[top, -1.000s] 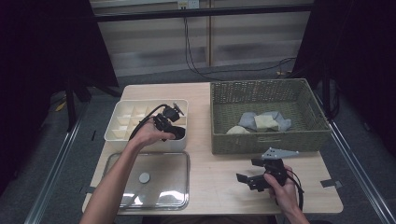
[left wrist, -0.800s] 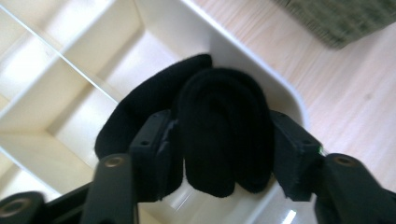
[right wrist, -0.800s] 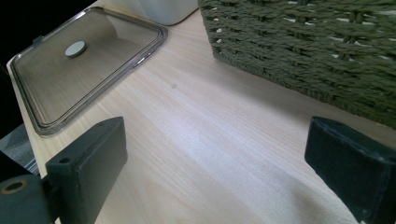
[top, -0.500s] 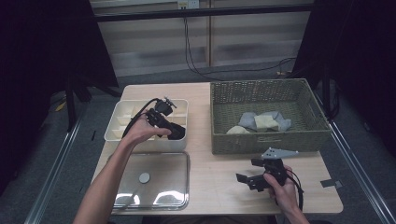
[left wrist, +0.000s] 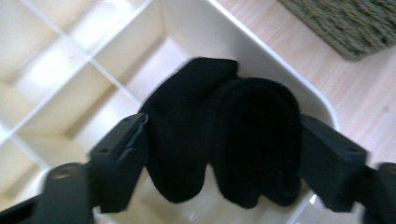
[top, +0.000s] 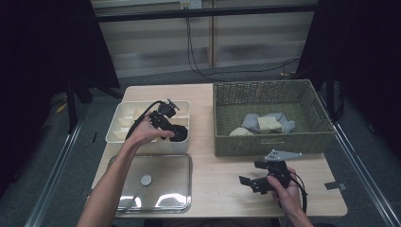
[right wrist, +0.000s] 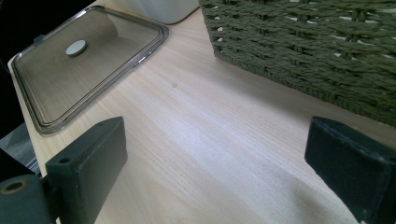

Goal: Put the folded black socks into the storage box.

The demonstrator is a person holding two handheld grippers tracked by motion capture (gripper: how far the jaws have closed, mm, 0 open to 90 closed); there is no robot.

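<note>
The left gripper (top: pixel 176 134) has just spread its fingers beside the rolled black sock (left wrist: pixel 224 140), leaving it in the near corner cell of the white divided box (top: pixel 118 135), while the right gripper (top: pixel 250 182) waits over the desk (top: pixel 222 175), fingers apart and empty.

Both grippers' fingers (left wrist: pixel 116 158) spread wide apart.

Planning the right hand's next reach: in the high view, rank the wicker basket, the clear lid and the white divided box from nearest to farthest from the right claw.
1. Wicker basket, just beyond the right claw.
2. Clear lid, lying flat toward the table's left.
3. White divided box, behind the lid at the far left.
</note>
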